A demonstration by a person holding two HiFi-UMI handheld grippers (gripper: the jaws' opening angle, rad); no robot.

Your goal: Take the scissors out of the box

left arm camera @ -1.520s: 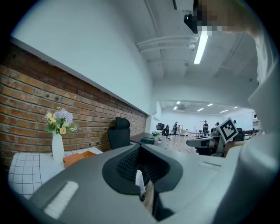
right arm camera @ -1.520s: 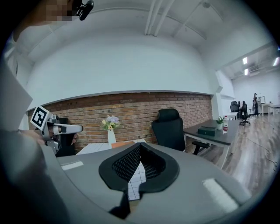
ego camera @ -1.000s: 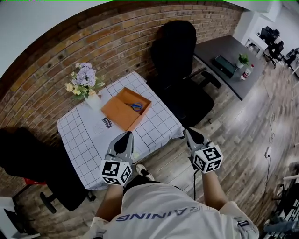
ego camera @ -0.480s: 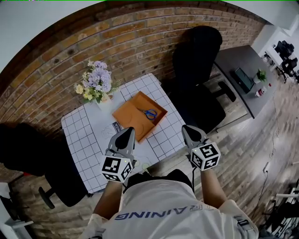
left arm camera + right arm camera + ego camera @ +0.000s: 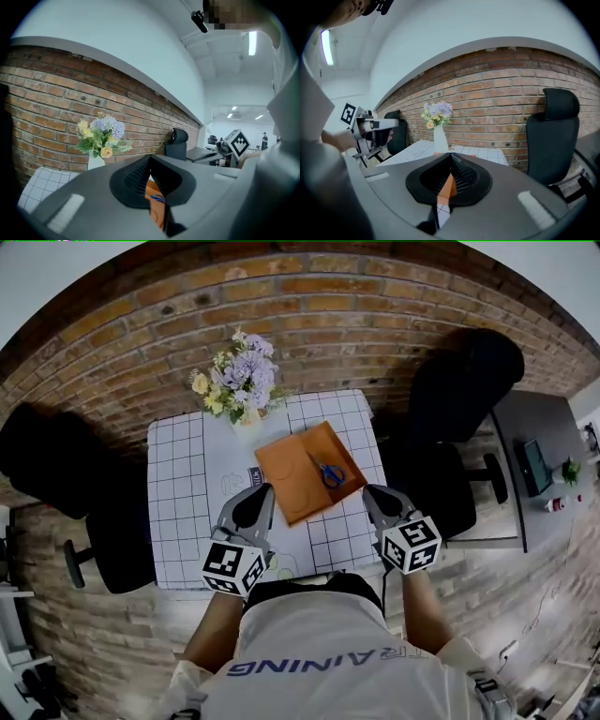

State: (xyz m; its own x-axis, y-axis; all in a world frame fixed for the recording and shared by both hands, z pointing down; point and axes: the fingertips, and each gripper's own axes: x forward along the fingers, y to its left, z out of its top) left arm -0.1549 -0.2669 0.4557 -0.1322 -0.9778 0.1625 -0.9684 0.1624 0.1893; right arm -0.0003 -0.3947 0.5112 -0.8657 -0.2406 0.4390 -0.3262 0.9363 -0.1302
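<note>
An open orange box (image 5: pixel 298 474) lies on the checked tablecloth (image 5: pixel 183 502), and blue-handled scissors (image 5: pixel 330 472) rest inside it toward its right side. My left gripper (image 5: pixel 257 493) hovers over the table's near edge, just left of the box, jaws shut and empty. My right gripper (image 5: pixel 371 493) hangs at the table's near right corner, shut with nothing held. In the left gripper view the box (image 5: pixel 157 214) and scissors (image 5: pixel 157 198) show through the slit below the closed tips (image 5: pixel 150 158). The right gripper view shows a sliver of box (image 5: pixel 448 186) below its tips (image 5: pixel 451 155).
A white vase of flowers (image 5: pixel 240 381) stands at the table's far edge against the brick wall. Black office chairs sit at the right (image 5: pixel 459 390) and left (image 5: pixel 66 474). A dark desk (image 5: pixel 534 465) lies further right. Some small items lie on the cloth left of the box.
The view has swung so the table sits straight ahead. Both grippers have moved forward to the table's near edge, flanking the box. Jaws stay shut.
</note>
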